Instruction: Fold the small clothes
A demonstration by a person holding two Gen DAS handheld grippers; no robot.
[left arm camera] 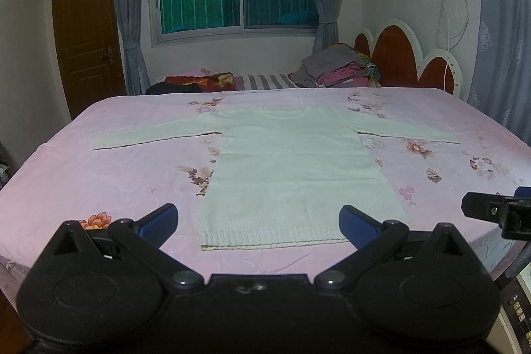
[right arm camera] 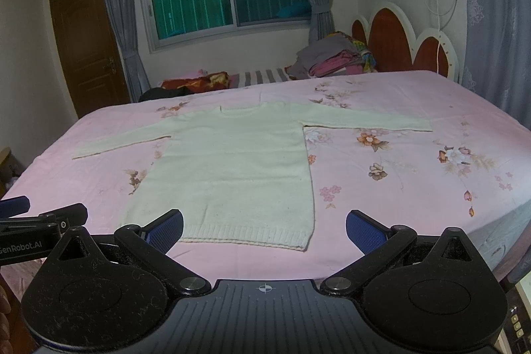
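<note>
Lying flat at twelve o'clock on pink bedsheet (left arm camera: pixel 99 181): cream sweater (left arm camera: pixel 295 175), sleeves outstretched. Left gripper (left arm camera: pixel 259 226) spread wide, empty; right gripper (right arm camera: pixel 264 229) likewise.

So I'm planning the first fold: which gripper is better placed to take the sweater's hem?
Left, probably. The left gripper is open with the sweater hem centred between its fingers; the right gripper, also open, sits off the hem's right corner.

Cream sweater (left arm camera: pixel 292 168), pink floral bedsheet (left arm camera: pixel 109 181)
</note>
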